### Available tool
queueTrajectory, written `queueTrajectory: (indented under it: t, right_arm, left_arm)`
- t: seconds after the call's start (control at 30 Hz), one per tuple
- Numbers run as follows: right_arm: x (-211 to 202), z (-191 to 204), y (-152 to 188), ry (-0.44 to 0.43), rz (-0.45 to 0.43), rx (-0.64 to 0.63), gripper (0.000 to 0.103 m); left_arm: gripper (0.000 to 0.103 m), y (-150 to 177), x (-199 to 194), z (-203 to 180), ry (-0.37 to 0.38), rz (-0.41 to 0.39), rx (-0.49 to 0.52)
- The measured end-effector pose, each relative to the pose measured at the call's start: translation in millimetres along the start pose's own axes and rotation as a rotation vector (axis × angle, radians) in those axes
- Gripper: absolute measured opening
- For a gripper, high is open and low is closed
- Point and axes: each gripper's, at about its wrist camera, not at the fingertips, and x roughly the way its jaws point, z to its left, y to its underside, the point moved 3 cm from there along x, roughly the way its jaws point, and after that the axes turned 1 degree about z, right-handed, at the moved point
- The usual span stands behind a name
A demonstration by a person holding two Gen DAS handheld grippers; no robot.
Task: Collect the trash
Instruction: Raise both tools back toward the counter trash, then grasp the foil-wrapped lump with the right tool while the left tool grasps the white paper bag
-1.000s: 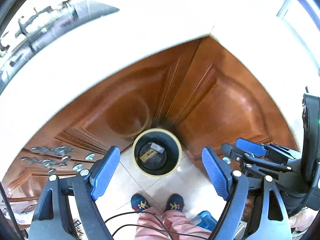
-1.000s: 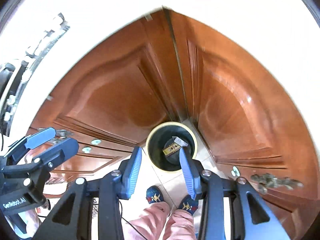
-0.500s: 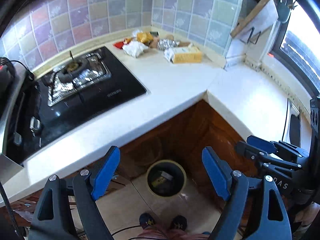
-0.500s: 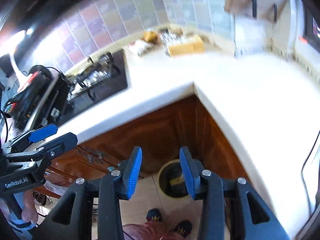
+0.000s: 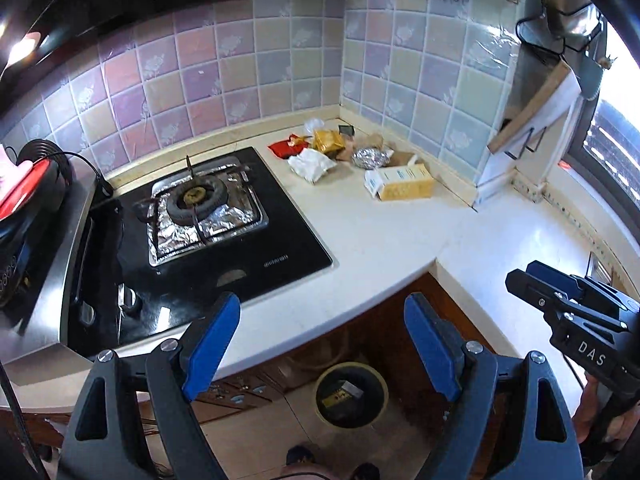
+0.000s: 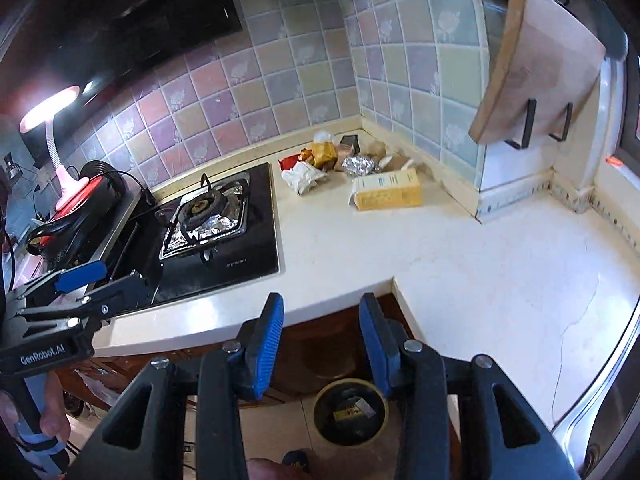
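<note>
A heap of trash lies in the far corner of the counter: a yellow carton (image 5: 404, 185) (image 6: 387, 190), a foil ball (image 5: 372, 157) (image 6: 362, 165), crumpled white paper (image 5: 312, 164) (image 6: 302, 175), a yellow packet (image 5: 329, 141) (image 6: 323, 153) and a red wrapper (image 5: 282, 148). A round bin (image 5: 351, 395) (image 6: 350, 411) stands on the floor below the counter corner, with scraps inside. My left gripper (image 5: 322, 346) is open and empty, raised over the counter edge. My right gripper (image 6: 322, 342) is open and empty beside it.
A black gas hob (image 5: 200, 236) (image 6: 216, 224) with foil under the burner sits left of the trash. A cutting board (image 6: 536, 64) leans on a wall rack at right. A sink rim (image 6: 600, 432) is at far right. Brown cabinet doors are below the white counter (image 5: 380, 240).
Both grippers have risen and tilted up from looking down at the bin to looking across the counter. The bin has slid to the bottom of both views. Both jaws stayed open.
</note>
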Motion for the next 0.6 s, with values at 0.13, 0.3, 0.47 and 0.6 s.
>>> queueTrajectory:
  t: [0.13, 0.3, 0.47, 0.6]
  right_arm:
    - [10, 3, -19, 0.002, -0.013, -0.026, 0.04]
    - [37, 3, -54, 0.037, -0.027, -0.063, 0.044]
    - [81, 3, -103, 0.101, -0.045, -0.13, 0.046]
    - [131, -6, -144, 0.145, -0.041, -0.15, 0.049]
  left_arm:
    - [0.083, -28, 13, 6, 0.007, 0.004, -0.007]
    - [0.092, -72, 45, 11, 0.039, 0.008, 0.01]
    - [0.092, -128, 101, 16, 0.08, 0.035, 0.045]
    - [0.092, -172, 159, 24, 0.105, 0.076, 0.045]
